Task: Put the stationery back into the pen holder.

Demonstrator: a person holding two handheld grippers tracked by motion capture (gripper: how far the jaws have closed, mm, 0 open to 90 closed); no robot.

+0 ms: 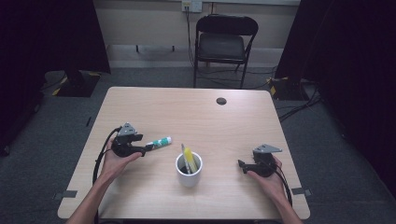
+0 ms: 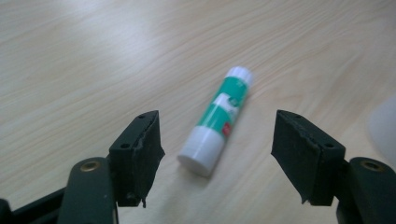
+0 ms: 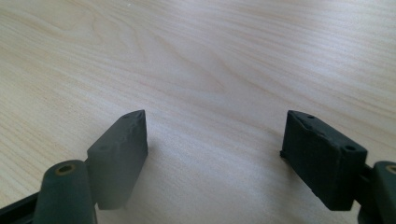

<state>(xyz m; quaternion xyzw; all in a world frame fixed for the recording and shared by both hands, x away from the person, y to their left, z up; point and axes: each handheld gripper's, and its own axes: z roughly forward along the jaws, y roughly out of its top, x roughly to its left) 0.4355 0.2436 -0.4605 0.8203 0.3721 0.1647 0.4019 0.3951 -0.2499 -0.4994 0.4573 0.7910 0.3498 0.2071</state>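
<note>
Plastic is what the glue stick [image 2: 216, 119] appears to be made of, a short, smooth, round tube with a white cap at one end, a white base at the other and a green-and-white label round the middle, so I judge it light, rigid and a little slick, and apt to roll if nudged from one side. It lies flat on the table [image 1: 154, 105], just in front of the left gripper [image 1: 145, 150] and a little to the left of the white cup [image 1: 189, 170], which already holds a yellow marker [image 1: 188, 157] and what looks like another pen. In the left gripper view the tube's near end sits between the two black pads [image 2: 140, 154], which stand apart on either side without touching it; that gripper is open with nothing held. The best hold would be across the labelled barrel near its middle, pads square to the tube's axis, since a pinch on the rounded cap could let it squirt out. A modest squeeze should do. The right gripper [image 1: 242, 165] rests near the table's right edge, well apart from the cup, jaws spread and empty over bare wood.
</note>
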